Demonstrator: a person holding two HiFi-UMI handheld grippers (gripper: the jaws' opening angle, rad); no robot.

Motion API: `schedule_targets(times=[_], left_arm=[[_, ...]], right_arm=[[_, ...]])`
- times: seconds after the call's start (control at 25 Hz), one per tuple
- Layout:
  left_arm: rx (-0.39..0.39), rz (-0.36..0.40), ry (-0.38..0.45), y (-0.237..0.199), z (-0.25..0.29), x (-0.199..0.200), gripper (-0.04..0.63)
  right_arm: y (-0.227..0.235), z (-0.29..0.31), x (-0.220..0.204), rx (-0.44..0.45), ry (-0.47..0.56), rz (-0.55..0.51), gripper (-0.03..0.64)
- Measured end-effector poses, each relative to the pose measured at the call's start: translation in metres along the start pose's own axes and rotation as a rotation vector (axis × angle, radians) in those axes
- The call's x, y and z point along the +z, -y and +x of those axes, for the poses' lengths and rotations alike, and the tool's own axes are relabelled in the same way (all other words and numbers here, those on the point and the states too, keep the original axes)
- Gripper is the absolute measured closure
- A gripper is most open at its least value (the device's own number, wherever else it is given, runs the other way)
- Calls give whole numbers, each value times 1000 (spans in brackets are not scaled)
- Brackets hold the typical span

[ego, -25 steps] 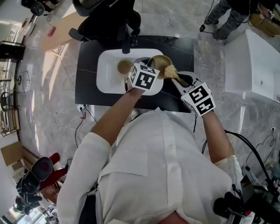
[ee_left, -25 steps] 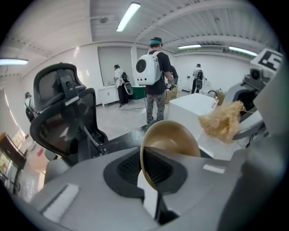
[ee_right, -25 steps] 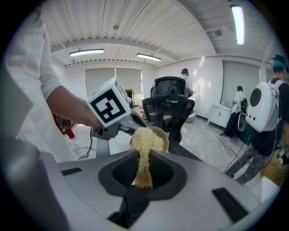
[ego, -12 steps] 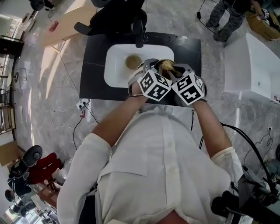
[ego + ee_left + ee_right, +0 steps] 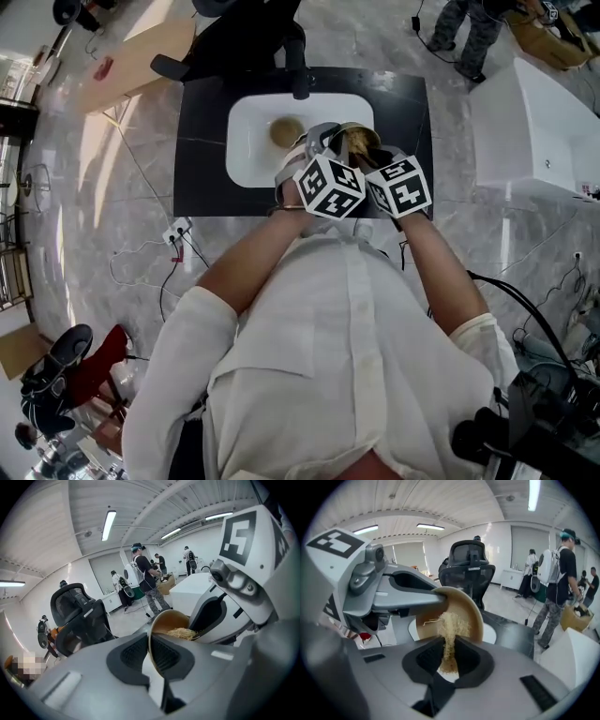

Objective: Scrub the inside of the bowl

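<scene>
A tan bowl (image 5: 357, 137) is held tilted above the white basin (image 5: 246, 150). My left gripper (image 5: 323, 142) is shut on its rim, and in the left gripper view the rim (image 5: 151, 641) stands edge-on between the jaws. My right gripper (image 5: 371, 152) is shut on a straw-coloured fibre scrubber (image 5: 449, 629). The scrubber's bristles press against the inside of the bowl (image 5: 465, 611). From the left gripper view the scrubber (image 5: 182, 633) shows inside the bowl. The two marker cubes sit side by side in the head view.
The basin is set in a black counter (image 5: 201, 159), with a brown round object (image 5: 285, 131) lying in it. A black office chair (image 5: 246, 28) stands behind the counter and a white cabinet (image 5: 525, 131) at the right. People stand in the background (image 5: 555, 581).
My right gripper has swung left from the counter's right side to beside the left gripper, bringing the scrubber into the bowl. The bowl stays held over the basin.
</scene>
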State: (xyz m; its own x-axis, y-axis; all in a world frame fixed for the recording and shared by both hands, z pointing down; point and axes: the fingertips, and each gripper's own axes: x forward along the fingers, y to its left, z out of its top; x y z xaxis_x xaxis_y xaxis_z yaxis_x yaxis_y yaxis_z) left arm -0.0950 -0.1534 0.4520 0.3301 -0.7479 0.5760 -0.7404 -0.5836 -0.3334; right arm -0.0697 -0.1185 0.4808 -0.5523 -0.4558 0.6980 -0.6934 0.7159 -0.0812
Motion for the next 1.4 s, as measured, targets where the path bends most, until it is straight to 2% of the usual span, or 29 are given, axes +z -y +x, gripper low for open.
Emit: schedule_targets(times=[0.24,0.36,0.48,0.68,0.88,1.12,1.4], left_arm=[[-28,-44,24,-4,-8,-14,577],[-38,-62,24,-6,-12,-24,581],[-47,-86,20,-8,-16,-36,584],[-57,-89,12,-5,-23,-50,586],[-42,-62,20,-7,-29,-53,586],[-43,-40,33,-7,-26,-52,581],[-47,-3,56,3,-25,-35,578]], right_arm=[[-35,12,-2,147,4,180,569],[-48,14,3,183,17,213,569],[-54,13,6,181,15,206,569],[-48,3,13,102,33,169,569],[-41,-4,12,45,43,218,569],[-41,5,-12,74,46,384,569],[-50,14,-18,161,24,446,569]])
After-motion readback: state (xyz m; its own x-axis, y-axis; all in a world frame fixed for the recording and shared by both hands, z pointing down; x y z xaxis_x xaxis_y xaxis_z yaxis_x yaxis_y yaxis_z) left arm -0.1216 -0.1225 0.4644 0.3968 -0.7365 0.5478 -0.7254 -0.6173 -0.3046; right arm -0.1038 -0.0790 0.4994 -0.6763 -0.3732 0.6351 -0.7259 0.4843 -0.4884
